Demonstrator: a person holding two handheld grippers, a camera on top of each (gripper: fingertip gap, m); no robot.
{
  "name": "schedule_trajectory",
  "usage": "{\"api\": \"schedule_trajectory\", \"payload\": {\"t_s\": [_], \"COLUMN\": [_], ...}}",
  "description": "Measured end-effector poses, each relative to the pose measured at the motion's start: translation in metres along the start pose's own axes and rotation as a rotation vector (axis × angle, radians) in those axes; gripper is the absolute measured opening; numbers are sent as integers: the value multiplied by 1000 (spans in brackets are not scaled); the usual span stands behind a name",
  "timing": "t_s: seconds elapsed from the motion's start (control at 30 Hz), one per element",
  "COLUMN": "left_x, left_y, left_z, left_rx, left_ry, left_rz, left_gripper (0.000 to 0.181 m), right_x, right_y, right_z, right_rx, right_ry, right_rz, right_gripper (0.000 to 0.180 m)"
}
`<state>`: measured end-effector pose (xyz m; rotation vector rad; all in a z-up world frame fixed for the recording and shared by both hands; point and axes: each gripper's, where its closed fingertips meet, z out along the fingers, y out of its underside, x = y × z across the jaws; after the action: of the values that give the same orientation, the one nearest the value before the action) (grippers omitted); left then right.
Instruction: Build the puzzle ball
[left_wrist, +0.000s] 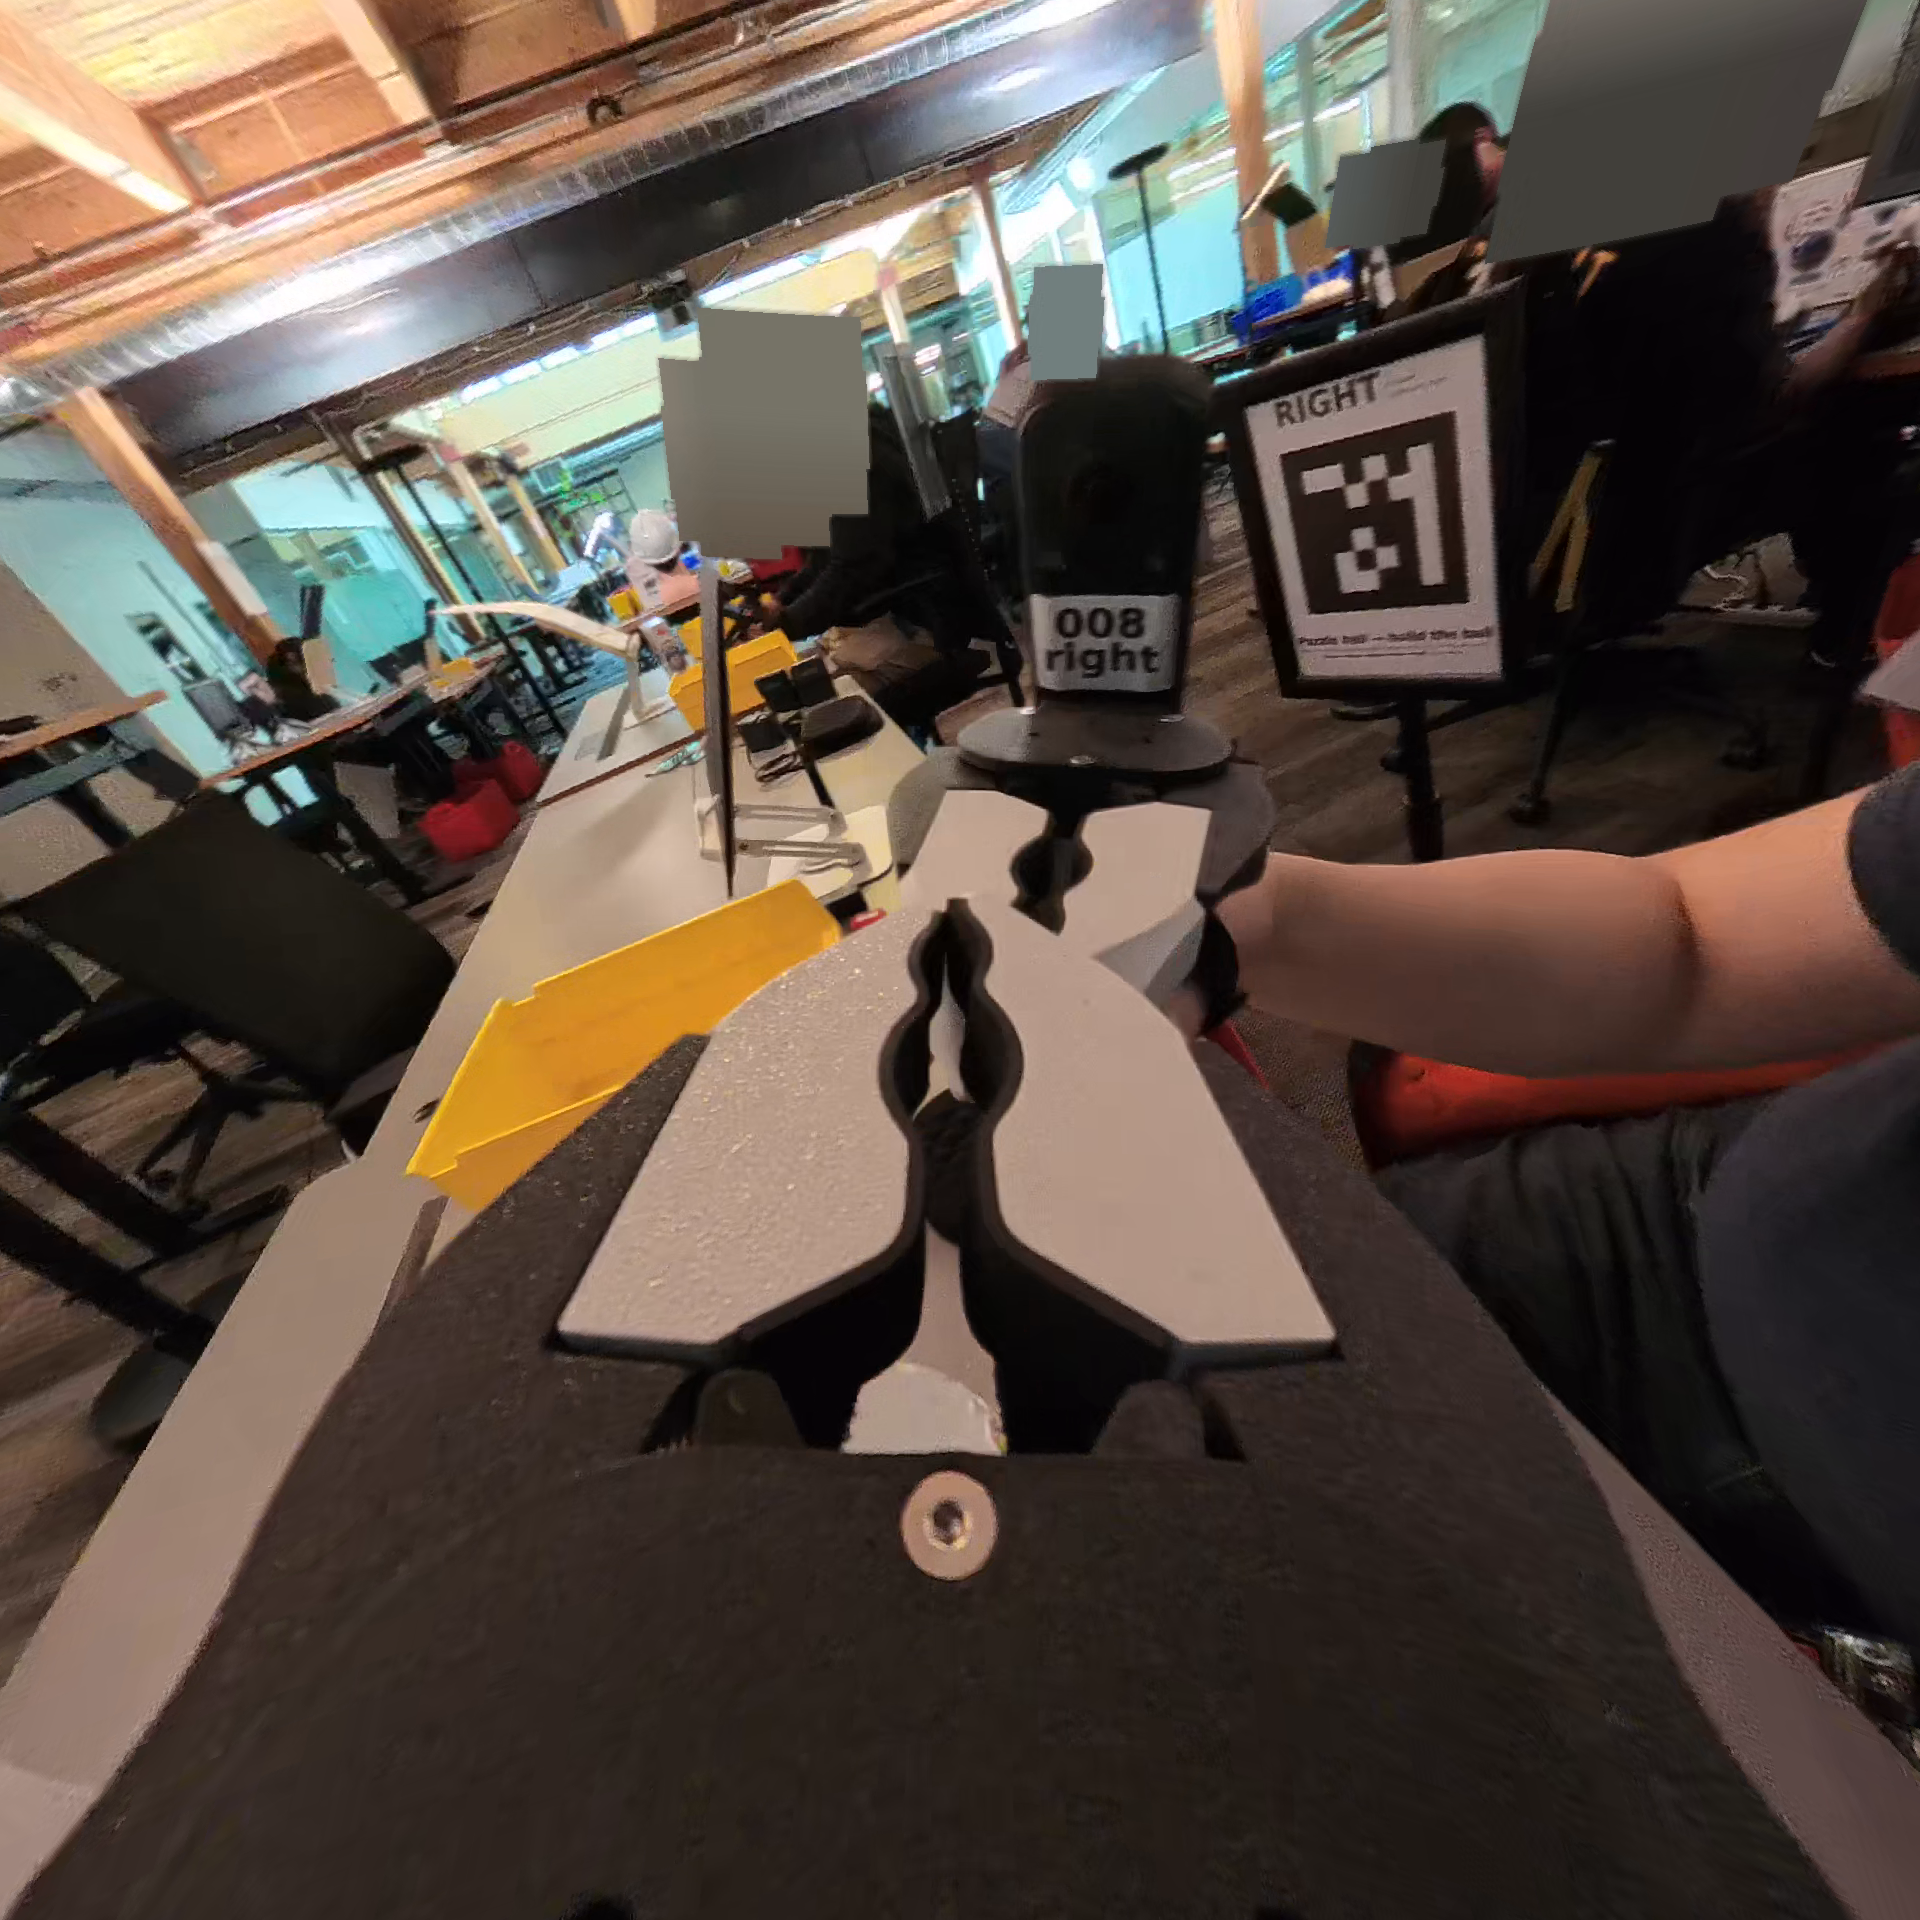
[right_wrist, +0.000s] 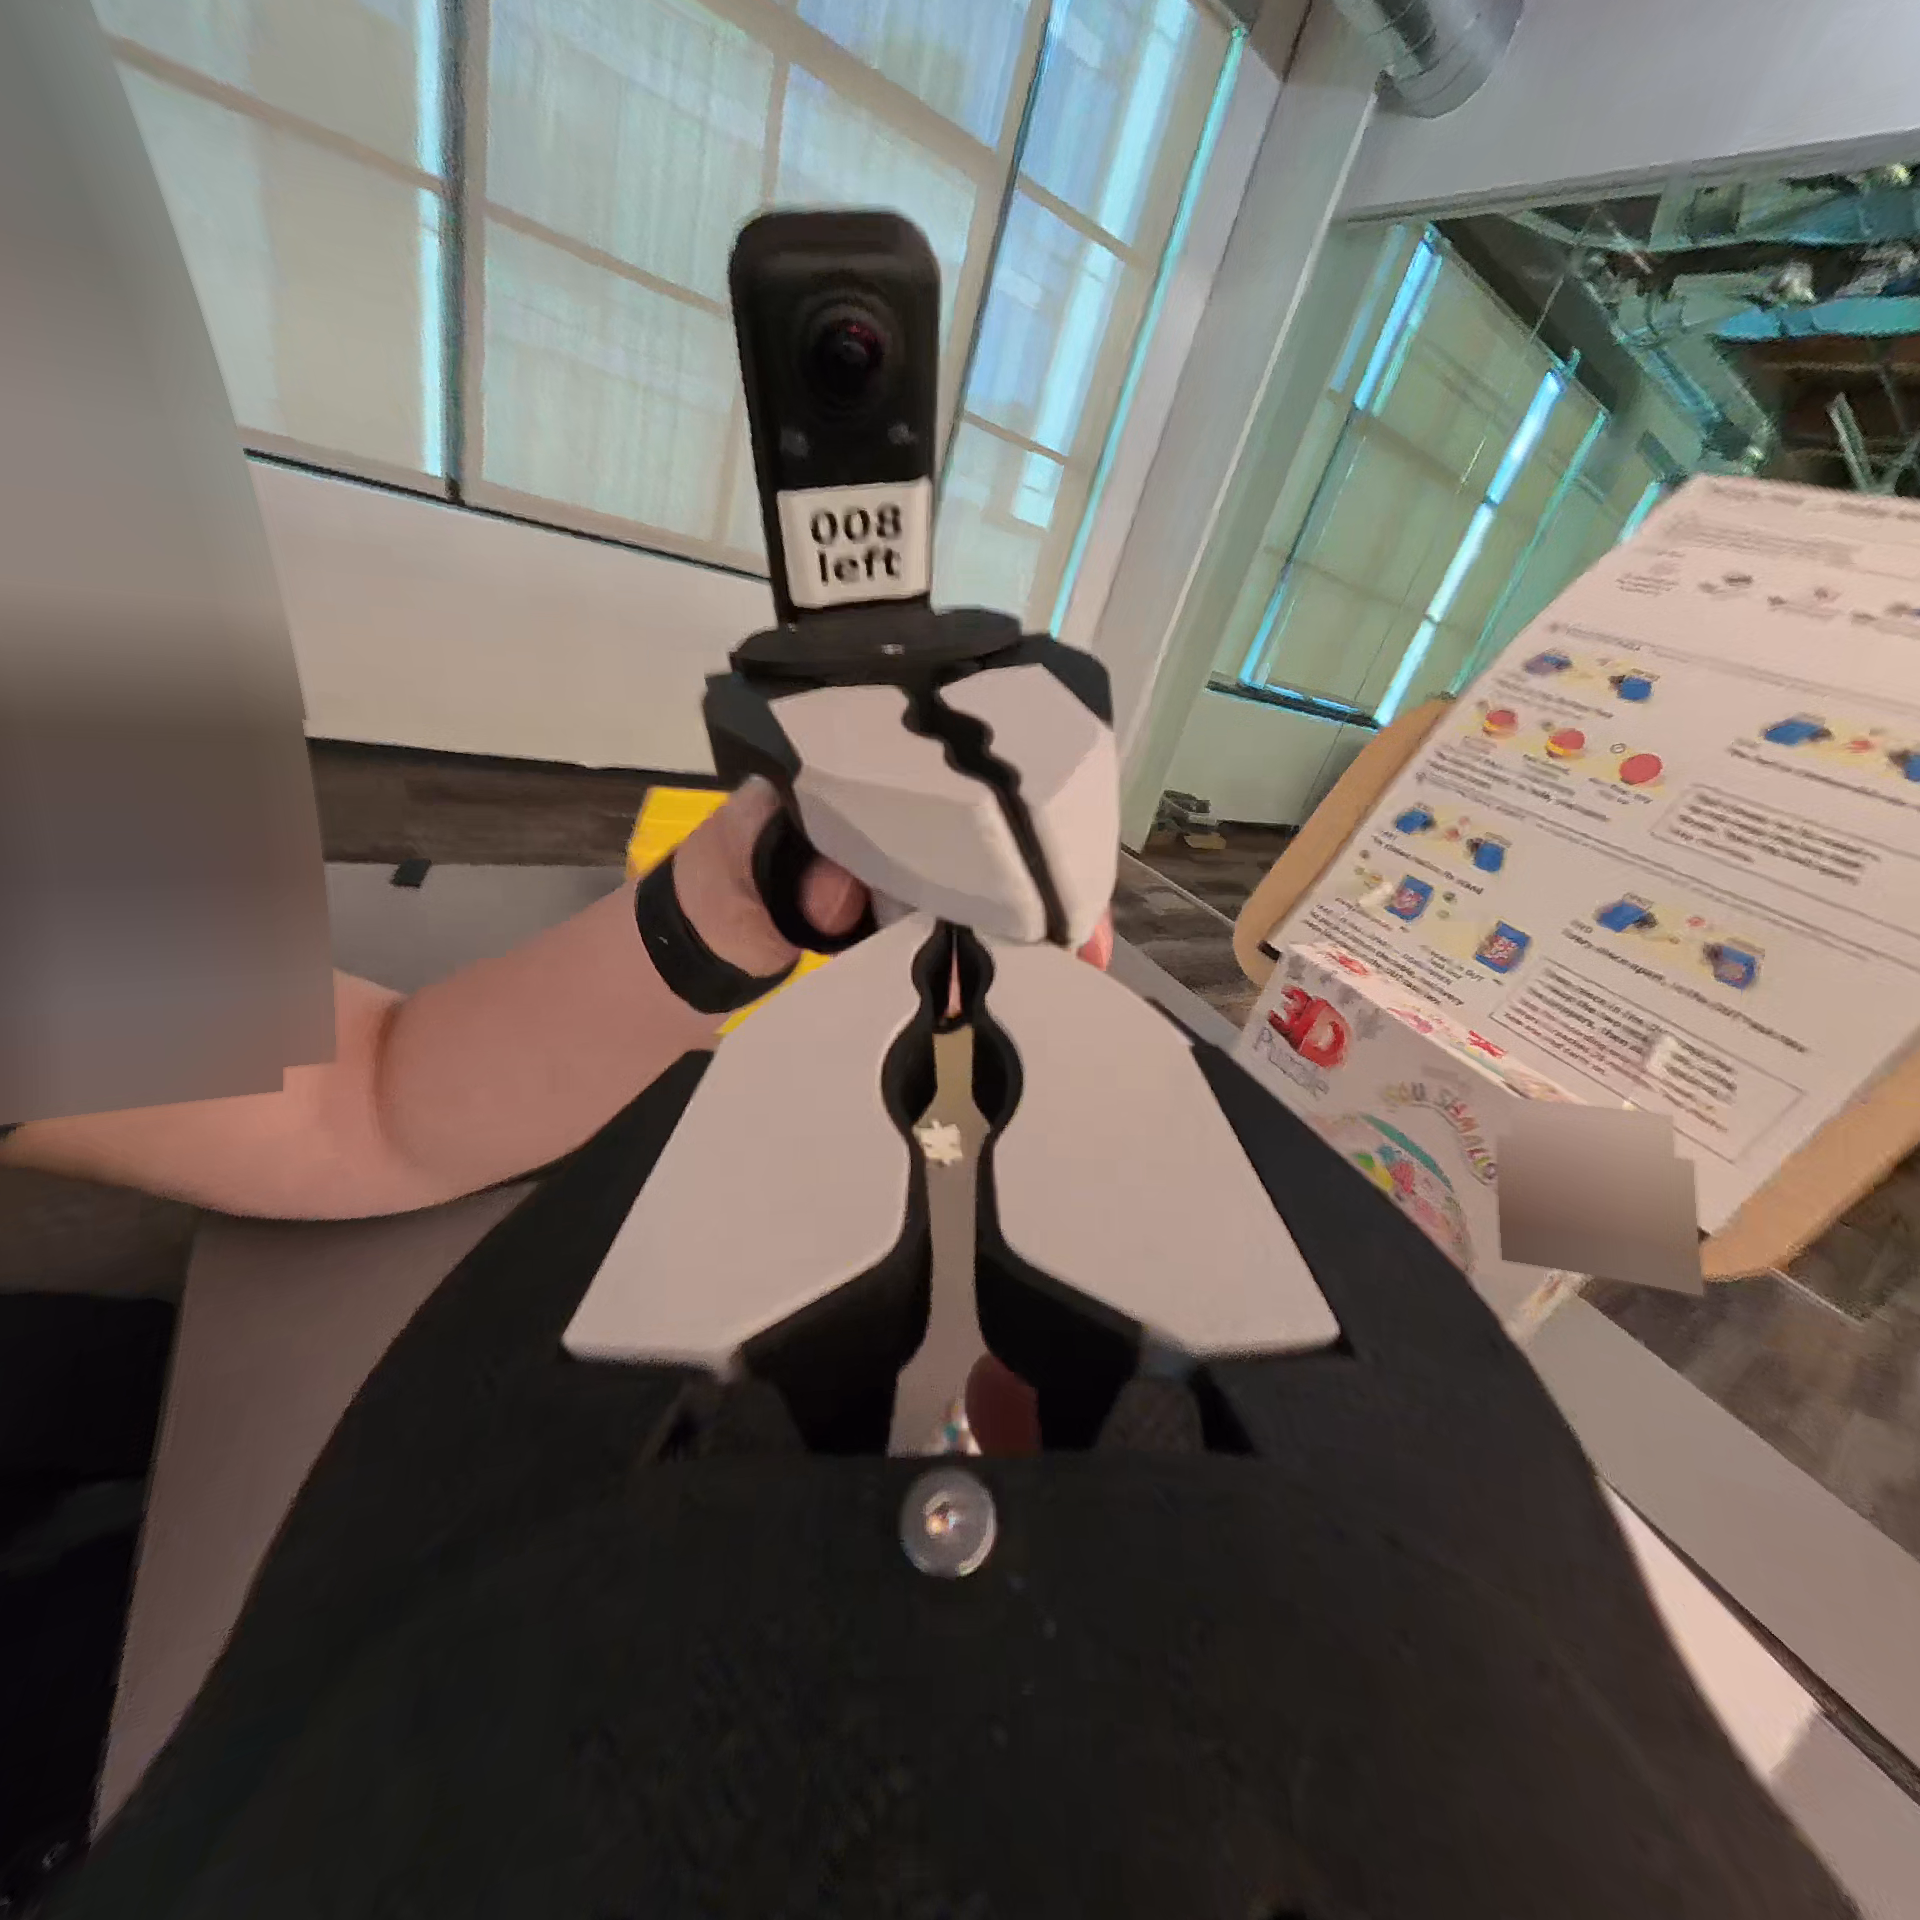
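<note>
We hold two grippers up in the air, tip to tip, facing each other. Our left gripper has its two grey fingers pressed together at the tips — nothing shows between them. Our right gripper is squeezed closed the same way, and we see nothing in it either. Each one has a black camera on top with a white label.

Through the gap in the right gripper we see one small white puzzle piece lying on the grey table. The puzzle box stands off to the right, just in front of a tilted instruction board. A yellow bin sits on the table on the left side. We cannot see a ball being built.
</note>
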<state>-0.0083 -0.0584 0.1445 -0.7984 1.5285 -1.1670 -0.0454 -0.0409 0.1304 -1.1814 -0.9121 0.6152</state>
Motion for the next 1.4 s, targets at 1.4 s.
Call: {"api": "schedule_trajectory", "payload": {"t_s": [1.4], "left_x": [-117], "left_y": [180], "left_z": [-63], "left_rx": [-179], "left_ry": [-82], "left_rz": [-587], "left_gripper": [29], "right_x": [112], "right_y": [220], "right_z": [-15], "right_rx": [-1210], "right_ry": [-123], "right_rz": [-35], "right_gripper": [32]}}
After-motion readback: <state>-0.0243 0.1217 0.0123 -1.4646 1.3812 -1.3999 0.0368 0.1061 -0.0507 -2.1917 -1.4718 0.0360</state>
